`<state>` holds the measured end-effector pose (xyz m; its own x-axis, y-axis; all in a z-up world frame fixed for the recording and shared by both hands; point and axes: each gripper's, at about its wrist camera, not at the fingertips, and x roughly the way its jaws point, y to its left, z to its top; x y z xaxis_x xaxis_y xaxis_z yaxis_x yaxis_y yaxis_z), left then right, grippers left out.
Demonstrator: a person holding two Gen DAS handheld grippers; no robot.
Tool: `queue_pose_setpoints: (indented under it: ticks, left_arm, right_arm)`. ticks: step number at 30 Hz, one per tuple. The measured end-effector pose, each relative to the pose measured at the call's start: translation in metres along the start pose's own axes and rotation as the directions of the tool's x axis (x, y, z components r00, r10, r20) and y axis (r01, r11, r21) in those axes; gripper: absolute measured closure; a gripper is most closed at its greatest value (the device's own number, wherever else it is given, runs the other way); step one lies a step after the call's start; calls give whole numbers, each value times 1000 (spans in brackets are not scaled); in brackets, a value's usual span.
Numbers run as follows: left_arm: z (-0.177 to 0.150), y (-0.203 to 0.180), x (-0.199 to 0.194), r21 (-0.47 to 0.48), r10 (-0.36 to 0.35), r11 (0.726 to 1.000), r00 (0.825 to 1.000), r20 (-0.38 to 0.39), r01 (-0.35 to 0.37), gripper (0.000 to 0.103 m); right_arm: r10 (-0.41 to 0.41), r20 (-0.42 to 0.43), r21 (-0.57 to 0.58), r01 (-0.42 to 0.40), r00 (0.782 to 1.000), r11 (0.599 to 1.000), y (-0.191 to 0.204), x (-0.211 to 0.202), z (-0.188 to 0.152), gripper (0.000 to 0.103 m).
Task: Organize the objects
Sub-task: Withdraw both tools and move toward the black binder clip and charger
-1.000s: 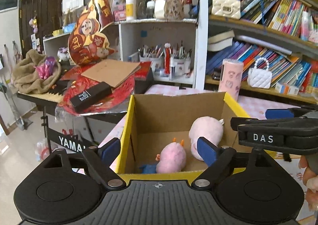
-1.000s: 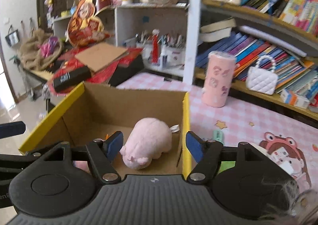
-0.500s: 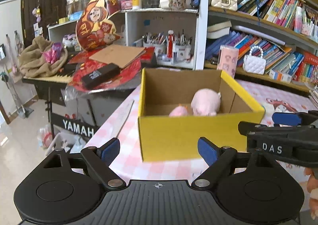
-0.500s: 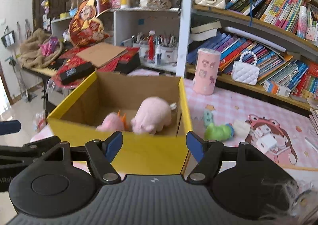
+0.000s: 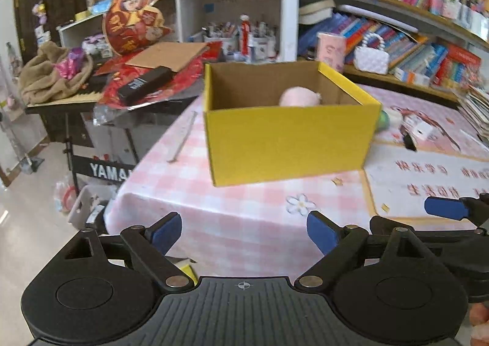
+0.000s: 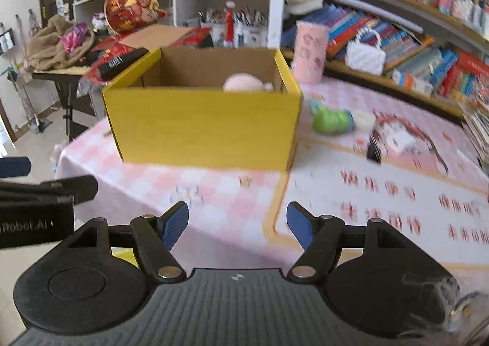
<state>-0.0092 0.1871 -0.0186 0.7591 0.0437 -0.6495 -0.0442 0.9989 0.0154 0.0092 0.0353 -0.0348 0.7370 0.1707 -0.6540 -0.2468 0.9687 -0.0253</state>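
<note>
A yellow cardboard box [image 5: 287, 141] [image 6: 207, 129] stands open on the pink checked tablecloth [image 5: 244, 217] [image 6: 220, 193]. The top of a pink plush toy [image 5: 299, 97] [image 6: 243, 83] shows above its rim. A green plush toy [image 6: 331, 121] and a small white item [image 6: 363, 119] lie right of the box. My left gripper [image 5: 244, 231] is open and empty, well back from the box near the table's front edge. My right gripper [image 6: 237, 222] is open and empty too, also back from the box.
A pink patterned cup [image 6: 310, 54] stands behind the box. White blocks [image 6: 397, 138] and a black item [image 6: 373, 152] lie on the printed mat [image 6: 397, 193]. Bookshelves [image 6: 412, 25] line the back right. A cluttered keyboard stand [image 5: 91, 95] is left of the table.
Both grippers have pulled back and away from the box, from over its opening to near the table's front edge. Both stayed open and empty. The toys inside stayed put.
</note>
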Motion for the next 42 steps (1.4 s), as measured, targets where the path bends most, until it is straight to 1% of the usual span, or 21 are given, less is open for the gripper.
queue_pose_setpoints:
  ticks: [7, 13, 20, 23, 26, 29, 32, 42]
  left_arm:
    - [-10, -24, 1, 68, -78, 995, 996, -32, 80, 12]
    - [-7, -47, 7, 123, -123, 984, 991, -51, 129, 10]
    - [5, -87, 23, 158, -200, 965, 977, -72, 209, 9]
    - [9, -109, 31, 176, -235, 953, 968, -89, 248, 9]
    - [14, -134, 39, 207, -255, 940, 961, -108, 273, 9]
    - [18, -154, 47, 222, -263, 933, 957, -119, 284, 9]
    - [24, -171, 57, 220, -258, 934, 957, -134, 283, 9]
    - [39, -214, 89, 196, -210, 950, 962, -173, 243, 9]
  right_arm:
    - [-92, -17, 47, 93, 996, 995, -16, -16, -21, 28]
    - [-156, -34, 111, 159, 987, 981, -39, -24, -30, 26]
    - [-227, -50, 142, 232, 973, 962, -71, -28, -35, 25]
    - [-260, -62, 159, 266, 964, 951, -91, -28, -37, 25]
    - [-289, -83, 182, 299, 954, 937, -115, -26, -39, 24]
    - [-305, -102, 201, 320, 947, 926, -139, -22, -39, 24]
    - [-306, -118, 205, 325, 945, 923, -160, -15, -36, 24]
    - [-266, -153, 191, 293, 952, 937, -216, 17, -20, 24]
